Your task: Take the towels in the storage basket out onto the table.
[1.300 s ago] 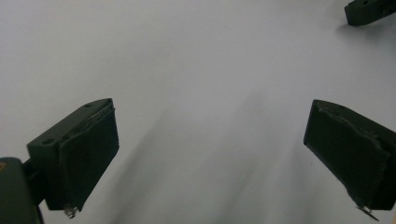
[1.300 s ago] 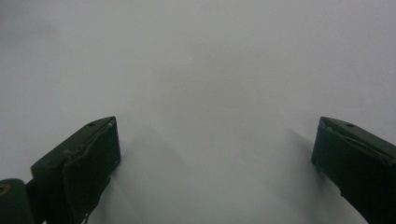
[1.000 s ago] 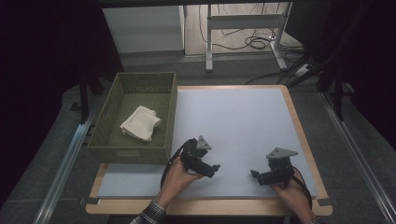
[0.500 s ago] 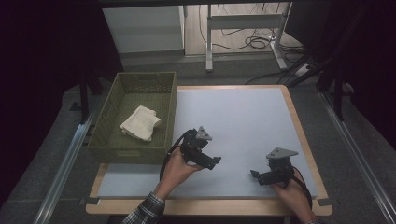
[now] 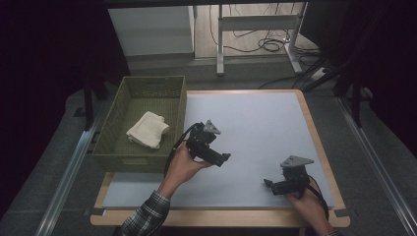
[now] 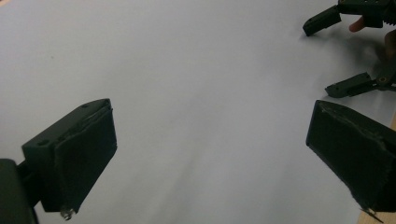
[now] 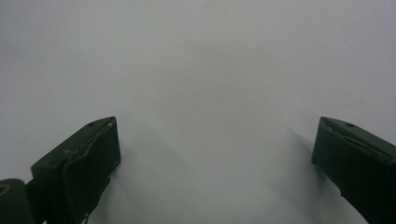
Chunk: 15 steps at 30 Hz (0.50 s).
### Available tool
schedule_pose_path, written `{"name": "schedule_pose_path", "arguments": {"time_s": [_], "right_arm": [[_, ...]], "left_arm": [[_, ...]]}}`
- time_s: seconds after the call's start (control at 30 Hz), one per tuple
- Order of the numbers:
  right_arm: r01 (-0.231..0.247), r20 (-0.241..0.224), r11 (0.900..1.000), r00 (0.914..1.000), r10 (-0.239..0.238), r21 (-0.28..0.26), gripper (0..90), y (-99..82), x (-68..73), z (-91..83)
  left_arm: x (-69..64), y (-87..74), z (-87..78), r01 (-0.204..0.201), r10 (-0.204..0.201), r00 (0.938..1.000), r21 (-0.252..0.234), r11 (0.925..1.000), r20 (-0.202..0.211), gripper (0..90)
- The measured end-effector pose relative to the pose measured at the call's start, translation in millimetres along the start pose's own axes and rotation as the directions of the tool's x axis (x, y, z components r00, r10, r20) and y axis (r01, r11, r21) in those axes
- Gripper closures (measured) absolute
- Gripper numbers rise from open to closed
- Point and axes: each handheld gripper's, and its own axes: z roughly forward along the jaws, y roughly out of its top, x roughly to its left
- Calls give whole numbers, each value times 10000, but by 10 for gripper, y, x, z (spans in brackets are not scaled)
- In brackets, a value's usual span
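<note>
Resting low at the near right of the pale grey counter [image 5: 255, 123], the right gripper [image 5: 269, 185] is held in a hand [image 5: 307, 200] and is seen released, its two black jaws spread wide with nothing between them over bare surface in the right gripper view. Slightly farther in and to the left, the left gripper [image 5: 223, 158] is held raised in the other hand [image 5: 181, 164], a plaid sleeve [image 5: 145, 216] being visible at the wrist; its jaws are likewise parted and empty, and the right gripper [image 6: 327, 51] is shown beyond them in the left gripper view. Just beside the left gripper, at the counter's left edge, an olive-green woven rectangular basket [image 5: 115, 155] is placed. A folded cream cloth [image 5: 147, 129] is contained within it, lying on its floor, apart from both grippers.
</note>
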Motion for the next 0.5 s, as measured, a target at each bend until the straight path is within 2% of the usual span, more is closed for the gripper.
{"name": "schedule_pose_path", "arguments": {"time_s": [0.07, 0.23, 0.5], "right_arm": [[15, 9, 10000, 10000, -15, -5, 12, 0, -1, 1], [13, 8, 10000, 10000, -13, -3, 12, 0, -1, 1], [6, -2, 10000, 10000, -6, -20, 11, -1, 0, 2]], "left_arm": [[47, 57, -37, 5, -5, 9999, 42, 10000, -139, 19], [133, 120, -104, 28, -27, 9999, 34, 10000, -167, 17], [320, 234, -187, -51, 61, 9981, 159, 9999, -611, 17]]}}
